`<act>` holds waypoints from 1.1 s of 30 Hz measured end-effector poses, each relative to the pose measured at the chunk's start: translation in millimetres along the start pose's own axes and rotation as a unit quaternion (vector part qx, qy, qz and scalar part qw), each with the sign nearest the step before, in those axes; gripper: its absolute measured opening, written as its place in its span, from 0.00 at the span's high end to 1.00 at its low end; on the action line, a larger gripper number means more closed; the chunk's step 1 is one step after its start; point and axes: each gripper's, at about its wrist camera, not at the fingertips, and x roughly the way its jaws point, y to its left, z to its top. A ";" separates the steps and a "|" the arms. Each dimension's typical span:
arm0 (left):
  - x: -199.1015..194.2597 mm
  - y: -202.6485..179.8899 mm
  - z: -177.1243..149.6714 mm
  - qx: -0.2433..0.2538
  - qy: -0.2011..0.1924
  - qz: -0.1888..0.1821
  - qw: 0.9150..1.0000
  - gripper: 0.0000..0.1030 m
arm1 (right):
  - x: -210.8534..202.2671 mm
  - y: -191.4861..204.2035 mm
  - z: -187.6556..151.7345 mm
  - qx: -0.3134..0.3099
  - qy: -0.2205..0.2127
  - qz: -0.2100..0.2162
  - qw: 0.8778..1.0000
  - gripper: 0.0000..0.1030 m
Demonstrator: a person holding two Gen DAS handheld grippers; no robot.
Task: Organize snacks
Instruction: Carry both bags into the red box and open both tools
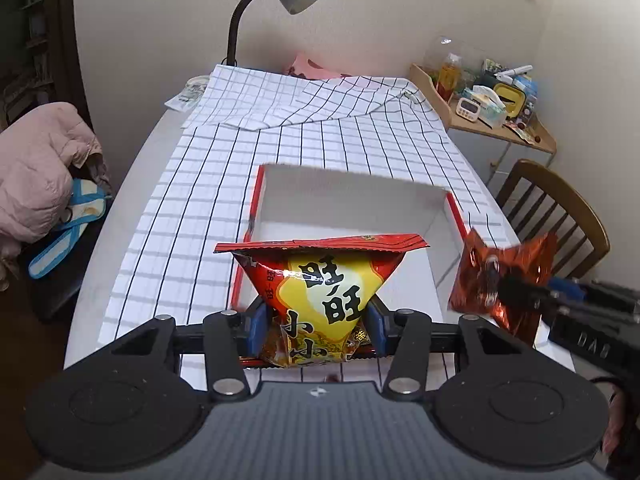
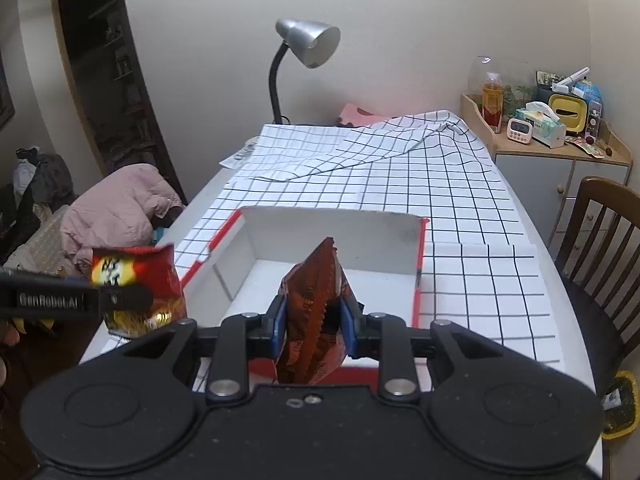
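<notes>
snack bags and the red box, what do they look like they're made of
Yellow snack bag, clamped in the left gripper: glossy printed plastic film, probably; it shows sharp glare and a crimped top seam.
Brown snack bag, in the right gripper: shiny, crinkly foil-like film with a serrated edge.
Red box: likely matte cardboard, white inside, with thin flat folded walls.

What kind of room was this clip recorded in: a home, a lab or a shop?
Most likely a lived-in home, probably a dining or living room. A checked tablecloth covers the table, with a wooden dining chair beside it, a silver desk lamp at the far end, and a side cabinet crowded with household bits.
</notes>
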 end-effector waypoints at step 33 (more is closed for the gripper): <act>163.7 -16.7 18.3 0.030 0.132 0.049 0.990 0.52 | 134.4 -17.2 -8.4 -0.044 0.123 -0.009 0.991 0.72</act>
